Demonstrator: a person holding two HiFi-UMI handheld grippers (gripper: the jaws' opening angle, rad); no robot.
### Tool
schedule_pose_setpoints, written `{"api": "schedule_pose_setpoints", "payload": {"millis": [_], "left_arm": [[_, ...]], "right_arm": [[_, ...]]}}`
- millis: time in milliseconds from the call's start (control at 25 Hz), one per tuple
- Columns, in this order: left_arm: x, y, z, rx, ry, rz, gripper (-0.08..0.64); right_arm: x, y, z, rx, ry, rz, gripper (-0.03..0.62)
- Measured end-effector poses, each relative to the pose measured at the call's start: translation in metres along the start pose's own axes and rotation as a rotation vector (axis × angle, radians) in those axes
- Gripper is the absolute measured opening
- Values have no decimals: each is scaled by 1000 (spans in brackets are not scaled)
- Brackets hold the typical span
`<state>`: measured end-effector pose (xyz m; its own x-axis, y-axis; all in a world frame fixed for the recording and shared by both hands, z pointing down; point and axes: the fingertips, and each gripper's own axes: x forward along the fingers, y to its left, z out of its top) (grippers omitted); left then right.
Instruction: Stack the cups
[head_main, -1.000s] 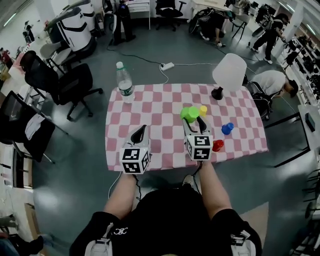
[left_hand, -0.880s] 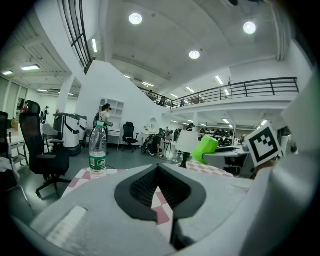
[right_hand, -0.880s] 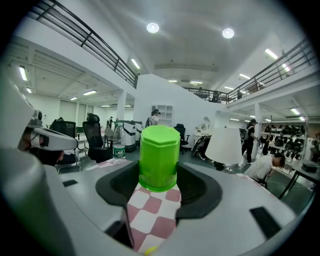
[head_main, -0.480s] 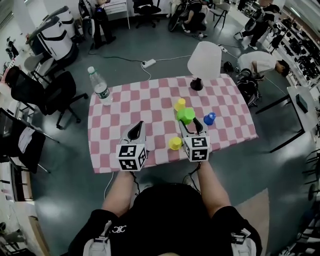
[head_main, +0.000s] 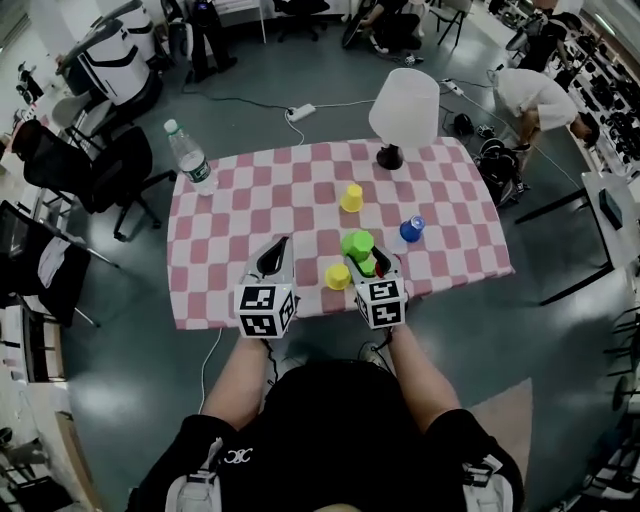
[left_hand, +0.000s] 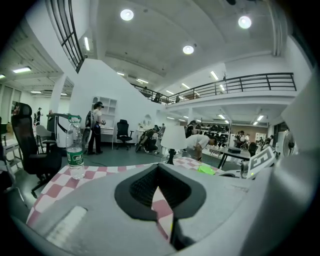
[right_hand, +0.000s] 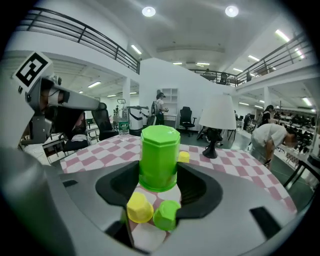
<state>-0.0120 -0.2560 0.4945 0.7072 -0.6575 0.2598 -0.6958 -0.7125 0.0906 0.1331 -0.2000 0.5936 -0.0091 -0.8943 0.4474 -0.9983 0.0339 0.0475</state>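
My right gripper (head_main: 358, 252) is shut on a large green cup (head_main: 356, 243), held upside down between its jaws (right_hand: 159, 165) above the table's near edge. Just beneath it on the pink checkered tablecloth (head_main: 260, 200) sit a small yellow cup (head_main: 337, 276) (right_hand: 139, 208) and a small green cup (head_main: 368, 267) (right_hand: 166, 214), side by side. Another yellow cup (head_main: 351, 197) stands mid-table and a blue cup (head_main: 412, 228) to the right. My left gripper (head_main: 279, 252) hovers near the front edge, left of the cups, with its jaws (left_hand: 157, 187) together and nothing in them.
A white lamp (head_main: 403, 105) stands at the table's far right and a water bottle (head_main: 190, 160) at the far left corner. Office chairs (head_main: 110, 170) stand on the floor to the left. People are around the room behind the table.
The right gripper has carried the large green cup leftward and toward the near edge, over the small yellow and green cups. The left gripper has kept its place. The head view has shifted.
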Motion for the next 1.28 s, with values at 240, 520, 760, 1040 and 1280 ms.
{"api": "schedule_pose_setpoints", "payload": {"millis": [240, 520, 760, 1040, 1280], "left_arm": [[-8, 3, -8, -10, 20, 41, 15], [-12, 0, -13, -7, 37, 59, 15], [-15, -7, -14, -5, 33, 63, 15], [-19, -12, -12, -3, 28, 68, 15], [-18, -15, -11, -2, 23, 61, 15]], "right_arm": [[9, 9, -34, -4, 60, 45, 236], [13, 18, -57, -19, 95, 65, 238], [15, 17, -78, -18, 133, 68, 239], [21, 23, -88, -58, 123, 88, 241], [18, 23, -79, -20, 56, 120, 321]]}}
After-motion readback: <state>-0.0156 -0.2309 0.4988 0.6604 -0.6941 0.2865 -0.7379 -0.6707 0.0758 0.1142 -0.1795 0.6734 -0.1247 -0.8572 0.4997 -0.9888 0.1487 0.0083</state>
